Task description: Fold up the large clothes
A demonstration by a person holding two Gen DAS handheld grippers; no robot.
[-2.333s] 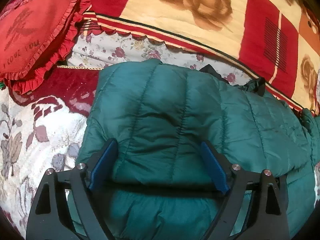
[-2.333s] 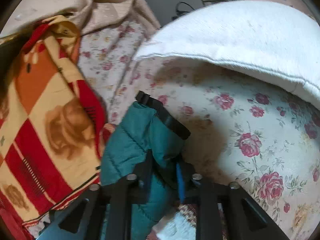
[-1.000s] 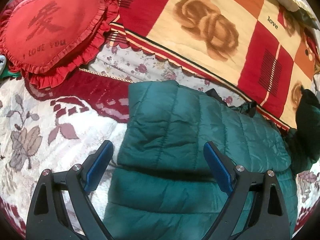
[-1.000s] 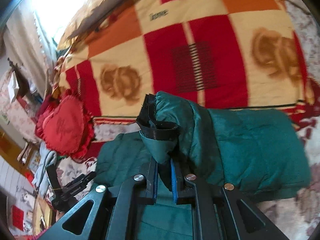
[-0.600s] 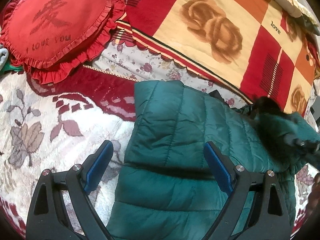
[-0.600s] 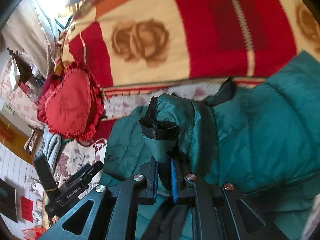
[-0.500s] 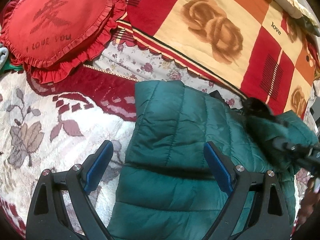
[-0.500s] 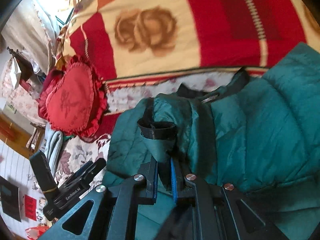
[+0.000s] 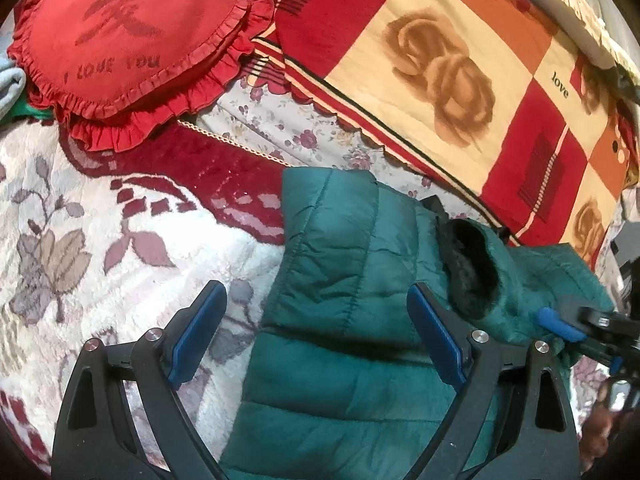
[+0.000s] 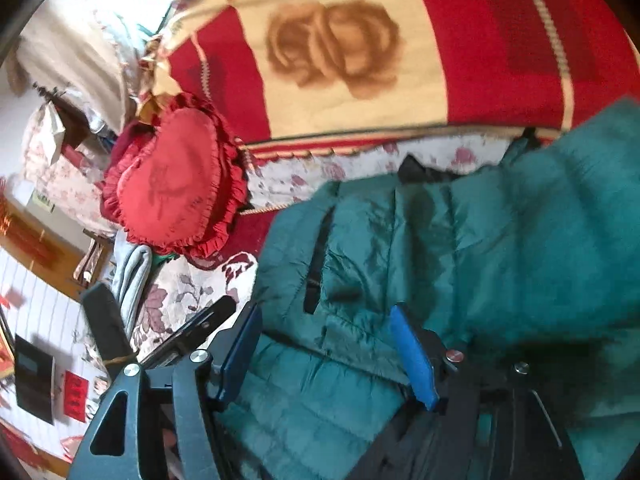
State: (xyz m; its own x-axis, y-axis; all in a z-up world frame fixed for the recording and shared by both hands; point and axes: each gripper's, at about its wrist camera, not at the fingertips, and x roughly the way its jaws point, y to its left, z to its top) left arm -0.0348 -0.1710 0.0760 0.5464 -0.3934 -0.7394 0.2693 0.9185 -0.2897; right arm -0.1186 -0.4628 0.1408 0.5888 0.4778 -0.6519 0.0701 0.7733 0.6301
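Teal quilted puffer jacket (image 9: 344, 280) is spread on the bed, over a cream plush blanket with a leaf pattern (image 9: 80, 248). Its far edge is seen just short of the red-and-cream rose blanket (image 9: 440, 72); a strip of floral sheet (image 9: 288, 136) is left bare between them. A sleeve with a dark cuff opening (image 9: 470, 268) is laid across the jacket body.

Left gripper (image 9: 316, 336) is held with fingers (image 9: 198, 332) spread wide and empty, one over the blanket, the other over the jacket.

Right gripper (image 10: 328, 352) is likewise parted, nothing gripped, with jacket fabric beneath.

Heart-shaped red pillow (image 9: 124, 40) is seen well apart, at the far left. Open blanket is left on the jacket's left side.
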